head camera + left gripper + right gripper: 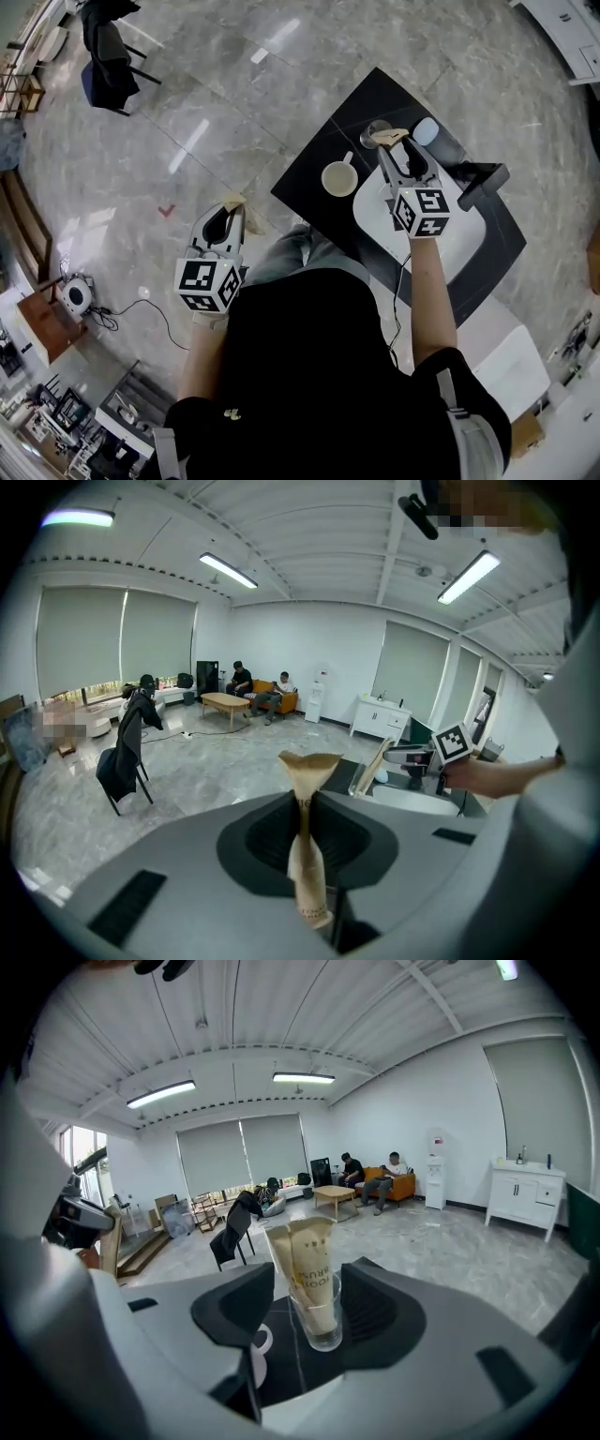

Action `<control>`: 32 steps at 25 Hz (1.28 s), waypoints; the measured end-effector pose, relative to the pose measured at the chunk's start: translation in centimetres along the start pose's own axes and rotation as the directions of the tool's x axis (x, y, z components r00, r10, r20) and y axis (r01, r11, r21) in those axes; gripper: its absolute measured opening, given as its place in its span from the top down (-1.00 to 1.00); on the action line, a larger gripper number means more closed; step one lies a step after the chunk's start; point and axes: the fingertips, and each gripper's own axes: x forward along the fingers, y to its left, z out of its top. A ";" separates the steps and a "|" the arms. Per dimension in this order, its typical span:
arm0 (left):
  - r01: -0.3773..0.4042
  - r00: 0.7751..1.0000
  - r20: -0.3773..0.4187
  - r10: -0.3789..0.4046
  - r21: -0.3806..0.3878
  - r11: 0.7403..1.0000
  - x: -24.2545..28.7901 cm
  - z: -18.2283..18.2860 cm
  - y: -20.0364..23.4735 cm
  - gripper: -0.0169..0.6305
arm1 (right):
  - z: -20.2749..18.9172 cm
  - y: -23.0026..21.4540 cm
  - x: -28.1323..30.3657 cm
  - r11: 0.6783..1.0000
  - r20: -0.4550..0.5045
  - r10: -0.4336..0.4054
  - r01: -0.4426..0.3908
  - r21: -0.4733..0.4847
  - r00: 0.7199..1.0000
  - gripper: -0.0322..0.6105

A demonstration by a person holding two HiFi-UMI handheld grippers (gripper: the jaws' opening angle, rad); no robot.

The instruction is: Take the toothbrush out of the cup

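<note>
Toothbrush packet [307, 874] tight in left hand-held gripper [228, 214]; right hand-held gripper [400, 156] wide open facing cup [320, 1324]

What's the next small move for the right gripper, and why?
Probably ease the right gripper forward around the toothbrush packets, then close on one. Its jaws stand open, and the glass holding the packets upright sits just ahead between them, untouched. The left gripper clamps a second packet.

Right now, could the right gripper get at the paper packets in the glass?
Probably yes: the right gripper has open jaws, the glass and its packets stand straight ahead, and nothing blocks the way.
</note>
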 end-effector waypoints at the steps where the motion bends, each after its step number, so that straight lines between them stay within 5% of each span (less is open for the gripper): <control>1: -0.006 1.000 -0.002 0.006 -0.004 1.000 -0.1 -0.1 0.2 0.79 | -0.1 0.0 0.4 1.000 -0.005 -0.001 0.001 -0.004 1.000 0.22; 8: -0.031 1.000 -0.006 0.031 -0.022 0.999 -0.7 -0.6 1.1 0.79 | -0.5 -0.2 1.8 1.000 -0.018 -0.023 0.023 -0.008 1.000 0.24; 17: -0.035 0.999 -0.002 0.035 -0.030 0.999 -0.8 -0.5 1.6 0.79 | -0.3 -0.7 2.3 0.997 -0.019 -0.072 0.072 -0.007 0.997 0.69; 32: -0.032 0.999 0.026 0.033 -0.030 0.999 -1.7 -0.1 2.0 0.79 | 1.1 -0.4 1.5 0.996 0.005 -0.084 0.084 0.002 0.996 0.74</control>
